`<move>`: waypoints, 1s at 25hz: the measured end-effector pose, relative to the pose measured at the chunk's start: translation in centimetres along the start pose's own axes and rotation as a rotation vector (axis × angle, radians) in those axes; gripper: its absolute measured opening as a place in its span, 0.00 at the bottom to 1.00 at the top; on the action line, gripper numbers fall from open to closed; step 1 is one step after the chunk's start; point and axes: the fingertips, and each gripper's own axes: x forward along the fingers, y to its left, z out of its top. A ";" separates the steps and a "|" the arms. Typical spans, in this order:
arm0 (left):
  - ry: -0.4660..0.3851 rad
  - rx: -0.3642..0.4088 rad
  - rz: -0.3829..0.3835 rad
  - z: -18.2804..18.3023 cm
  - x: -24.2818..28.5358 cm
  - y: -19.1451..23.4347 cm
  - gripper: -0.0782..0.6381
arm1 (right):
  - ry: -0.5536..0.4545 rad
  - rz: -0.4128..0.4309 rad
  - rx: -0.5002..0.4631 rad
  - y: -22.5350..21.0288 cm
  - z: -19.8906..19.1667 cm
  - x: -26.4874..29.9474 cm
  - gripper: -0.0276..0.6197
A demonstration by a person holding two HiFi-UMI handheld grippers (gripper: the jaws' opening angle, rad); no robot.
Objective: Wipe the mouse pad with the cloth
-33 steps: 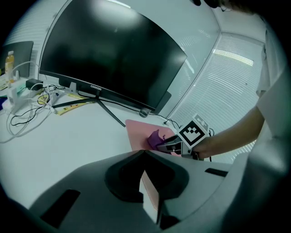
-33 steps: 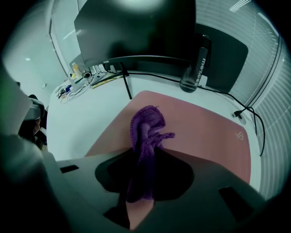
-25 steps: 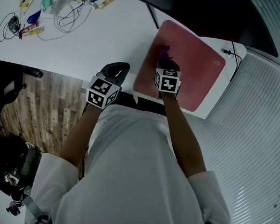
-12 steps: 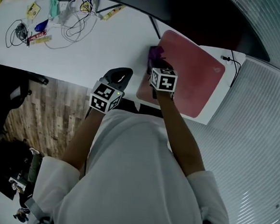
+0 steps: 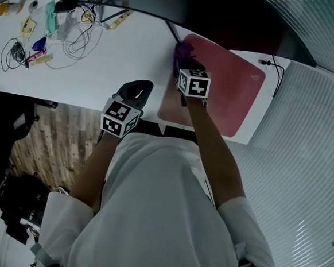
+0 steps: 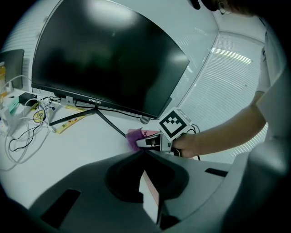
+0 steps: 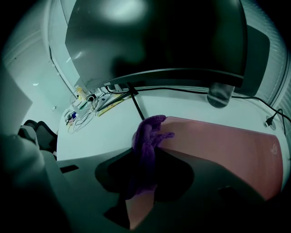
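Far to the left of both tongs, a tangle of cables (image 5: 78, 22) and small packets lies on the white worktop (image 5: 121, 51). The left tongs (image 5: 137, 88) sit at the worktop's near edge, tips closed together with nothing between them; through the opening behind the tips only the worktop and the pad's near corner show. Beyond them stands a wide dark monitor (image 6: 104, 59), and the thin leg of the monitor stand (image 5: 171, 29) runs across the worktop toward the right tongs.

Just to the right, the right tongs (image 5: 184, 61) are clamped on a purple cloth (image 7: 148, 136), which bunches out past the tips and hangs down between the jaws. The cloth rests on the far left corner of the pink mouse pad (image 5: 231, 86), close beside the stand's leg. The rest of the pad stretches to the right of these tongs. Past its right edge a thin black cable (image 5: 275, 75) trails over the worktop's end.
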 end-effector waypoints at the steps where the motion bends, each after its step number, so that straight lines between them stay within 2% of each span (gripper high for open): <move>1: 0.003 0.001 -0.001 0.0 0.3 -0.1 0.13 | 0.000 -0.002 0.003 -0.5 0.0 0.2 0.24; 25: 0.055 0.047 -0.071 0.0 8.0 -9.1 0.13 | 0.003 -0.053 -0.003 -12.1 -4.1 -4.4 0.25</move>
